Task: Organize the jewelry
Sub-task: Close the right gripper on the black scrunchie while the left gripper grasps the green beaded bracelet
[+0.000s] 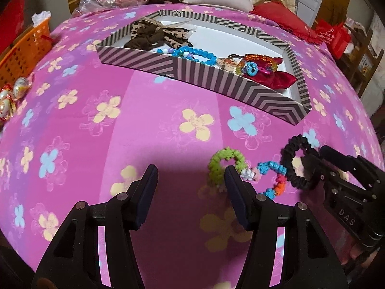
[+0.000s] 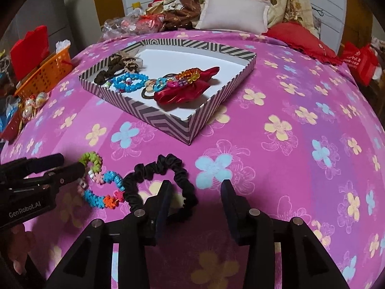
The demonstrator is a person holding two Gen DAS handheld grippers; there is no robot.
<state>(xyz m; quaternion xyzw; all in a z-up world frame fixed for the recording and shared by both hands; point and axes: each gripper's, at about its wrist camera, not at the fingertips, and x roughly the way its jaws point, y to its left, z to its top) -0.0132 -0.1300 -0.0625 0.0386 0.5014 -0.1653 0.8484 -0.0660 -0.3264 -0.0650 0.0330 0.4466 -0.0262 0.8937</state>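
Surface: bedspread (image 2: 276, 125), pink with cream and blue flowers, covered the whole work area.
Box: striped tray (image 2: 134, 110) with a white floor sat on the bedspread beyond both grippers.
Box contents: brown patterned bow (image 2: 120, 65) at the far left corner; blue bead bracelet (image 2: 130, 82) beside it; red satin scrunchie (image 2: 190, 89) toward the right, with a clear orange bead bracelet (image 2: 189, 74) lying on it.
Loose items: black scrunchie (image 2: 166, 183) lay flat on the bedspread, outside the tray; a bead bracelet (image 2: 105, 187) in green, blue and orange lay touching its left side.
Left gripper (image 1: 191, 180): jaws wide, nothing between the pads; right finger (image 1: 234, 187) stood over the green end of the bead bracelet. Contact could not be told.
Right gripper (image 2: 196, 192): jaws partly open, no grip seen; left finger (image 2: 163, 200) overlapped the black scrunchie's ring, right finger over bare cloth.
Surroundings: orange basket (image 2: 45, 72) at the left edge of the bed; grey pillow (image 2: 233, 12) and red cushion (image 2: 300, 38) at the far end.
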